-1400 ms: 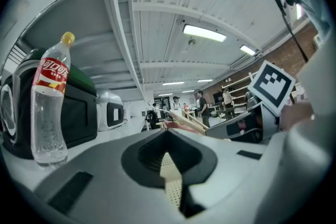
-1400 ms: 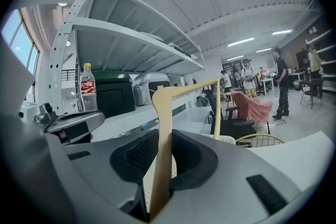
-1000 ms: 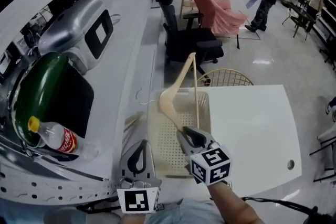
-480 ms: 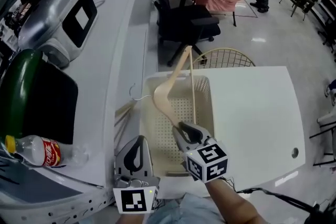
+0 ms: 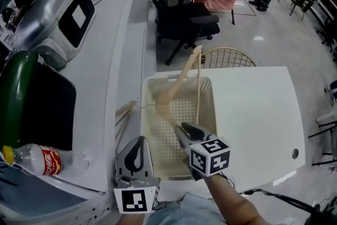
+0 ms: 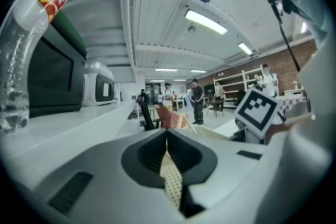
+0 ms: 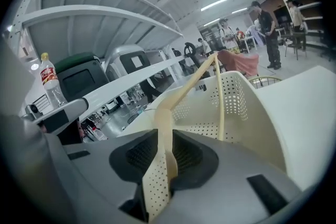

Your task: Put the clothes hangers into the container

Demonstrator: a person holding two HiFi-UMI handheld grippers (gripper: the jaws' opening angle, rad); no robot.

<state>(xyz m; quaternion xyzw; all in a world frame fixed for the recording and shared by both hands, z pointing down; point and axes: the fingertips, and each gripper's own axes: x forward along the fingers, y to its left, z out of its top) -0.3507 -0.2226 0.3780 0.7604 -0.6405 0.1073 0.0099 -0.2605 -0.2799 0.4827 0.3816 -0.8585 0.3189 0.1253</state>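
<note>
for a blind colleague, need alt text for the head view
The right gripper, its jaws opening, has one end of a pale hanger between them, tilted up over a perforated basket on a white table. The left gripper sits shut beside the basket.

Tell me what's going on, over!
Left gripper shut, empty. Right gripper opening, hanger between jaws. Hanger tilted over basket, far end past rim.

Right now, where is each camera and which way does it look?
Head view: on the person's head, looking steeply down at the basket; left claw, right claw, forearm show.
Left gripper view: on the left claw, looking along its closed jaws past the bottle.
Right gripper view: on the right claw, looking along its opening jaws, hanger between them, into the basket.
Both head and right gripper views show hanger and basket.
</note>
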